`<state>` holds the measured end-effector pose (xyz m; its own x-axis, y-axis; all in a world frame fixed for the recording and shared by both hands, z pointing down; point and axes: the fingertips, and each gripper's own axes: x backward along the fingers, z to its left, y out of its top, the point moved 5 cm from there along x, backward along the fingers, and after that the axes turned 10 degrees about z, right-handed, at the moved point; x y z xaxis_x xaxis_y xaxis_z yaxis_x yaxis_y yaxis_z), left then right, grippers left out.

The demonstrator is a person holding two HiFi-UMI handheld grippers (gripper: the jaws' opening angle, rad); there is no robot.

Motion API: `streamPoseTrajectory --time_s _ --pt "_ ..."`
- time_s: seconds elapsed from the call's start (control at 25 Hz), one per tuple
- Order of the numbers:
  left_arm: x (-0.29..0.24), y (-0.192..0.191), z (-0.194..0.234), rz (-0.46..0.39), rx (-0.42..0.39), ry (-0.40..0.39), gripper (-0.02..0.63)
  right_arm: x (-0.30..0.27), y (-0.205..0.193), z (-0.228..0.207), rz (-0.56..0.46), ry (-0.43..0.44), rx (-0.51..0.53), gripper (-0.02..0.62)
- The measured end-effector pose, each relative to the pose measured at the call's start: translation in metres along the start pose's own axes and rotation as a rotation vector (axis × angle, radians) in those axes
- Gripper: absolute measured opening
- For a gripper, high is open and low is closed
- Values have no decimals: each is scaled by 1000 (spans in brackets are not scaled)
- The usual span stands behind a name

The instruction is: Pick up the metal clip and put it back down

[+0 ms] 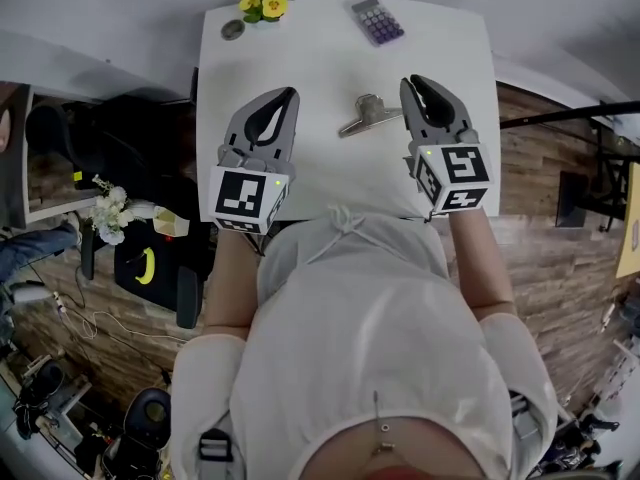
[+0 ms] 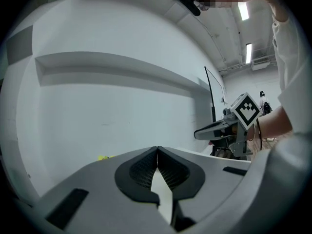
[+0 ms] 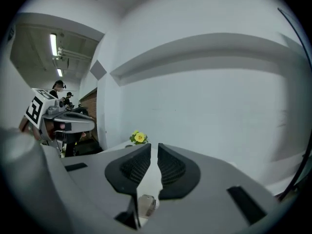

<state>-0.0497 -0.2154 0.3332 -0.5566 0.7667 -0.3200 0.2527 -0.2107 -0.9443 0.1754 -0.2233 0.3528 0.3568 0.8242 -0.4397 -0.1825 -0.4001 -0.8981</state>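
Note:
The metal clip lies on the white table, between my two grippers and apart from both. My left gripper hovers to the left of it, its pads touching with nothing between them. Just to the right of the clip my right gripper is held up over the table. Its pads stand a narrow slit apart and hold nothing. In the right gripper view the clip shows low down, below the jaws. Both grippers point roughly level toward the far wall.
A calculator lies at the table's far edge. Yellow flowers and a small round object sit at the far left corner. A black chair and cables stand on the wooden floor at the left.

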Motion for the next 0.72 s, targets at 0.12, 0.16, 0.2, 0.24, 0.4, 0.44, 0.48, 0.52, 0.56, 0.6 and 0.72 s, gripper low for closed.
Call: streamPoseTrajectory --time_s 0.12,0.16,0.2,0.24,0.4,0.44,0.48,0.52,0.56,0.6,0.72 --pt "9 9 3 -23 7 5 18 15 10 3 -57 -24 30 16" --pt "11 11 3 -28 6 8 18 20 11 5 -76 -27 38 8" --pt "14 13 4 -31 4 11 18 24 13 6 -97 -28 47 8" --pt "15 14 5 -34 1 15 18 27 15 7 -119 -29 57 8" --pt "22 19 6 -48 2 19 18 40 18 7 -188 -48 80 8" --pt "24 20 6 -52 6 20 18 42 18 6 -197 -54 79 6" --pt "25 21 6 -55 10 21 18 44 19 5 -204 -59 75 6" --pt "26 22 7 -58 12 22 18 46 19 4 -210 -63 71 6" --pt "26 23 7 -59 12 24 18 47 20 3 -216 -66 67 6" --pt "26 23 7 -59 10 25 18 48 21 2 -222 -69 62 5" --pt "27 24 6 -60 6 26 18 49 22 1 -231 -67 50 3"
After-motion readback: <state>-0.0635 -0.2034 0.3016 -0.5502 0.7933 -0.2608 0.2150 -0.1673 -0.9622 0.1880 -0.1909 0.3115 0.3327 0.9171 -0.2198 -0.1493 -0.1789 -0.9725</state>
